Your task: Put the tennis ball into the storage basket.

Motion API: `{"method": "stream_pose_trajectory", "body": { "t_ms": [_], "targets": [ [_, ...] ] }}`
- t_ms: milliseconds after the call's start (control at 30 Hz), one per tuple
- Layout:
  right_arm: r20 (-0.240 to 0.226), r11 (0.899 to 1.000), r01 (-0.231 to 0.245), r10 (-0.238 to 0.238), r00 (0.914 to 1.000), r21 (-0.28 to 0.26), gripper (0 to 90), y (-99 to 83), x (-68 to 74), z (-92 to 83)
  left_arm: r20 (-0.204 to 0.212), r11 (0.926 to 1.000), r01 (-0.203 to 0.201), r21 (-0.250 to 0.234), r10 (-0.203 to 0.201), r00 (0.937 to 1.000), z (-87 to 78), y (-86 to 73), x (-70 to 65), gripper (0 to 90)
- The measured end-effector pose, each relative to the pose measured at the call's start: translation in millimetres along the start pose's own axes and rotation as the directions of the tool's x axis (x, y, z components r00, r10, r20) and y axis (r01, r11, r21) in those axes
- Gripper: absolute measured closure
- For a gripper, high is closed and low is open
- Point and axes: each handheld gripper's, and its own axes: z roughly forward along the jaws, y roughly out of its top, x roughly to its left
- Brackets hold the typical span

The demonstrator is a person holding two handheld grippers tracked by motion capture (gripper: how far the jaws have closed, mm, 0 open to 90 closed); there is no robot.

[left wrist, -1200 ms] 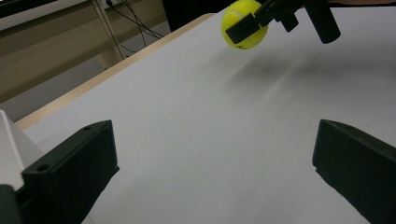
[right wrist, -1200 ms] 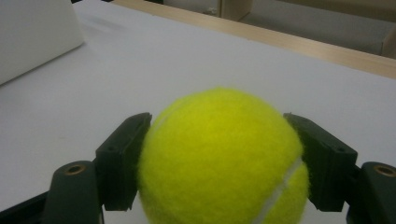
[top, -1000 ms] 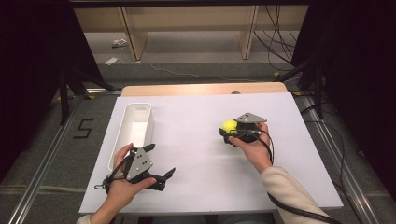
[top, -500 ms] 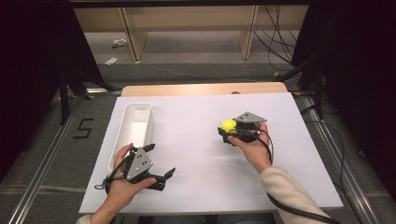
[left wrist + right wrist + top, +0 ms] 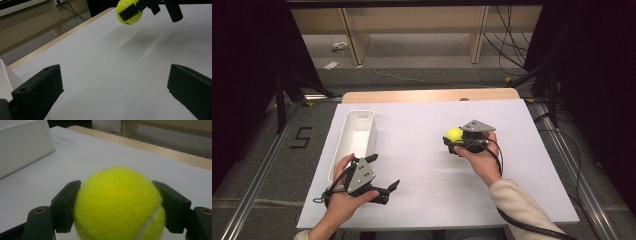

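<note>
Right tool [image 5: 455, 141]: clenched on the tennis ball [image 5: 455, 133], one black jaw pressed to each side of it in the right gripper view. The ball [image 5: 118, 203] is held clear above the worktop [image 5: 422, 130], right of centre and toward the far side; the left gripper view shows it [image 5: 128, 12] aloft with a shadow beneath.

Left tool [image 5: 384, 189]: released, jaws standing wide apart with nothing between them, resting low near the front left of the worktop.

Risks, as judged:
- The grip sits on a round, fuzzy surface with narrow contact pads. A quick swing or a slack squeeze could let the ball roll out of the jaws.
- Once dropped, the ball would bounce and run; the worktop has no raised lip, so it could leave over any edge to the floor.
- If the white bin [image 5: 354, 135] is the destination, a release from too high could make the ball bounce back out or strike the rim.

Room: the stretch between the ball and the bin is bare. The bin stands along the left edge, just beyond the left hand [image 5: 343, 202]. The left tool lies near the bin's near end, a possible snag on a low approach.
</note>
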Motion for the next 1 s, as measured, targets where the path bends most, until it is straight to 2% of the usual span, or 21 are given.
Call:
{"method": "stream_pose_trajectory", "body": {
  "t_ms": [1000],
  "targets": [
    [-0.030,1.000,0.010,-0.010,0.9995,-0.019,27.2,5.6,13.1,-0.6,0.003,1.0000,0.002,0.001,-0.002,1.0000,0.2,-0.2,-0.4,0.0]
  ]
}}
